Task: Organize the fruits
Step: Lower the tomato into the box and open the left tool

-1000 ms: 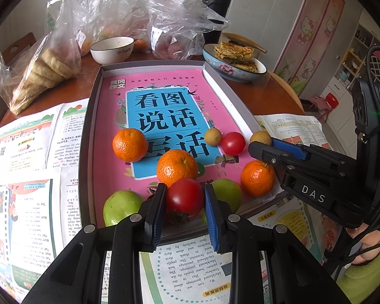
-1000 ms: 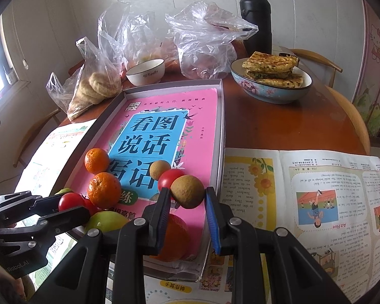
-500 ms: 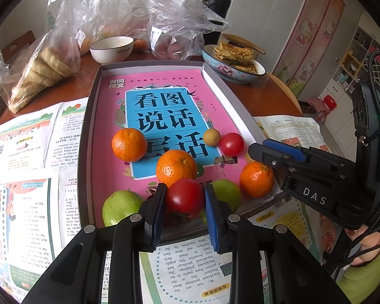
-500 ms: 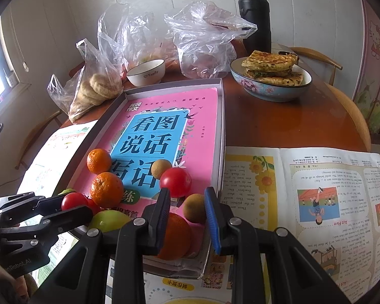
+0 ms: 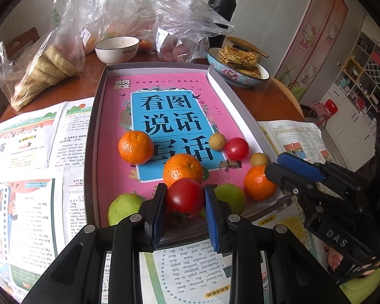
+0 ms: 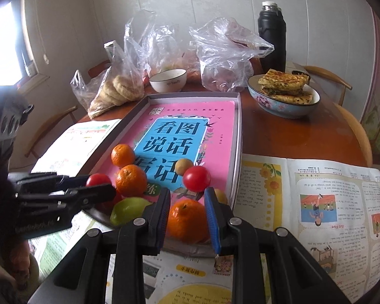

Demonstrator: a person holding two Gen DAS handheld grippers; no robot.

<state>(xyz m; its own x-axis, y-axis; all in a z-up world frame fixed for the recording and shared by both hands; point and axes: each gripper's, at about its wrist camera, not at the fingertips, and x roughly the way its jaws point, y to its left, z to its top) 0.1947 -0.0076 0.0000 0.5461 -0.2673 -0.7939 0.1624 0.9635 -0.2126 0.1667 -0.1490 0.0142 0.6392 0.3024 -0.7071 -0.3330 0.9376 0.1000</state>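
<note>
Left wrist view: left gripper is clamped on a red tomato, both pads tight on its sides, at the near end of the grey tray.
Right wrist view: right gripper has its jaws narrowed with nothing pinched. An orange sits in line between the fingers, but looks like it just rests on the tray below, not squeezed.
Fruit spread: all bunched at the near end of the tray on the pink book cover. Two more oranges, a second tomato, two green fruits and two small brown ones.
Loose one: the brown fruit is right against the tray's right wall, just beside the right fingers.
Step, my guess: mid-sort, tomato in hand waiting on a spot.
Next move: probably carry that tomato over beside the other tomato. Go gentle, it's soft and round, too much squeeze bruises it and too little lets it roll.
Watch out: fruits are near touching, one nudge could set oranges rolling.
</note>
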